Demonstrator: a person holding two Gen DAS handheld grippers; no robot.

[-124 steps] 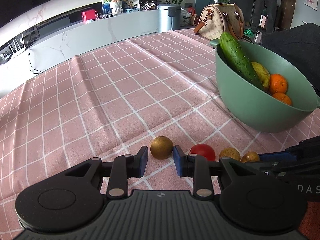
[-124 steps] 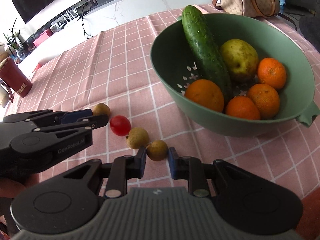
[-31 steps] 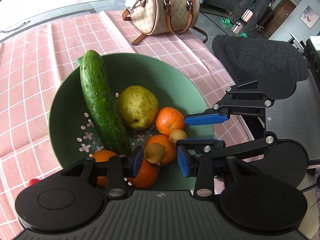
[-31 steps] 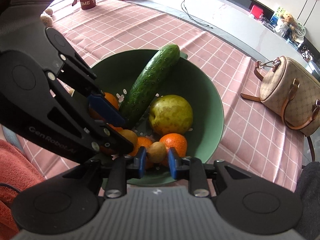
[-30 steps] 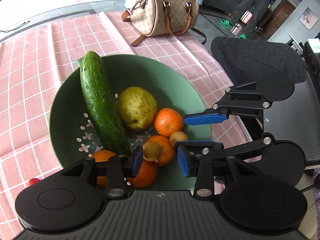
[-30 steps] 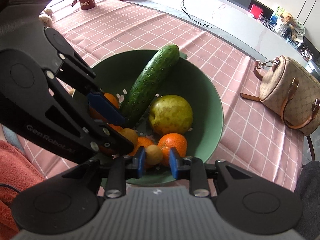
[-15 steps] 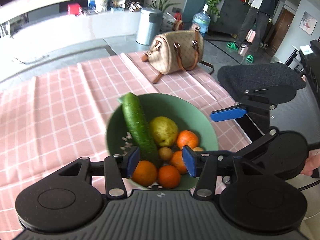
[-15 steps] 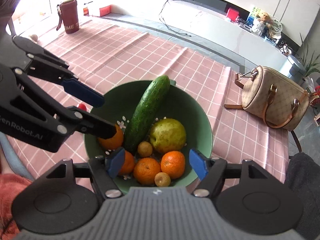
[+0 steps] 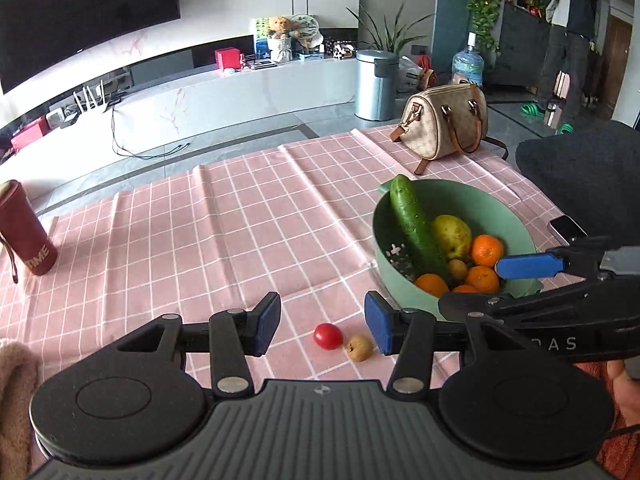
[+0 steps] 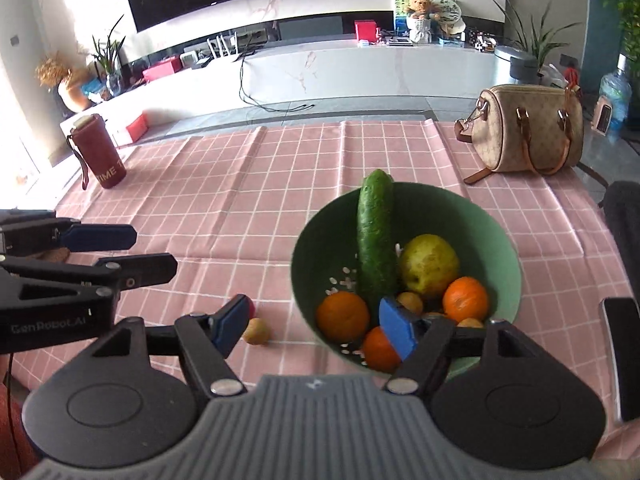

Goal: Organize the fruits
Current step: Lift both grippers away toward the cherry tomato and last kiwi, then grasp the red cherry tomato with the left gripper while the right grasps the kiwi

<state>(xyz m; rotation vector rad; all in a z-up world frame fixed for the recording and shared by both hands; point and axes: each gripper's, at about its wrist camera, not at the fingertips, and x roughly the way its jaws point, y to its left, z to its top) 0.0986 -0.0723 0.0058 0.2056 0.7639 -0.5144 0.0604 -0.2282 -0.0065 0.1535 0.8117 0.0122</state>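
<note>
Both pairs of tongs are spread wide and carry nothing. The left tongs (image 9: 322, 322) hang above the pink checked bench (image 9: 240, 232), framing the two pieces not yet put away: a red cherry tomato (image 9: 328, 336) and, just beside it, a small brown fruit (image 9: 359, 348). The right tongs (image 10: 316, 326) hover over the near rim of the green bowl (image 10: 508, 256), which holds a cucumber (image 10: 375, 240), a pear (image 10: 429, 266), several oranges (image 10: 343, 321) and other small brown fruits.

Both loose pieces look light, round and apt to roll. The tomato is probably smooth and thin-skinned, so a gentle pinch across its widest part seems wise. The brown fruit looks firmer and should tolerate the same hold.

The left view shows the tomato whole; in the right view a finger hides most of it. Only the right view looks down into the bowl.
</note>
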